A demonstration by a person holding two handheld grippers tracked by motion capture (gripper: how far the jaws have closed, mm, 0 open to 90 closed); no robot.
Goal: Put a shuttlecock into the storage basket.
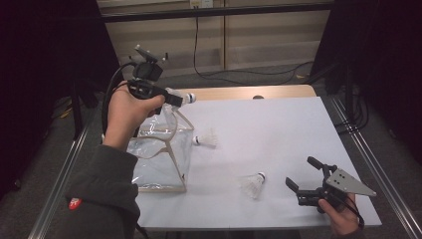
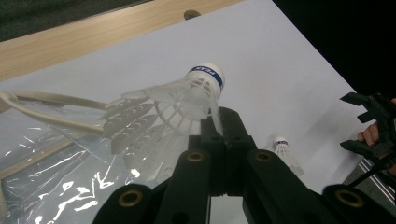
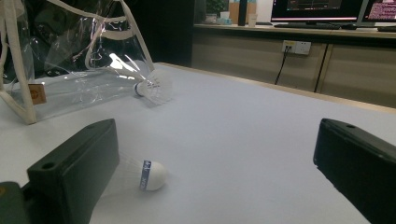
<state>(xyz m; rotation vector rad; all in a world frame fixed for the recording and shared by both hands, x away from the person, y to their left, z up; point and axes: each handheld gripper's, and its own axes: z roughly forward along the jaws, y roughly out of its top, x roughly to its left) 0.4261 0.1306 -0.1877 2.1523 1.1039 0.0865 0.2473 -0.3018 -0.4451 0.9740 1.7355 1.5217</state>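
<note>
Left gripper clamps a shuttlecock at upper left, above a clear bag.
Right gripper, lower right, gapes wide and empty beside a second shuttle; a third lies mid-frame.

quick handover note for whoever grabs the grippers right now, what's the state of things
Left gripper: shut on a shuttlecock, held in the air above the clear bag at the table's left side.
Right gripper: open, empty, low over the white table at the near right corner.
Loose: the near shuttlecock lies just left of the right gripper; the far shuttlecock lies beside the bag.
Done: one shuttlecock picked up.
Left: probably drop the held one into the bag, then collect the two loose ones.
</note>
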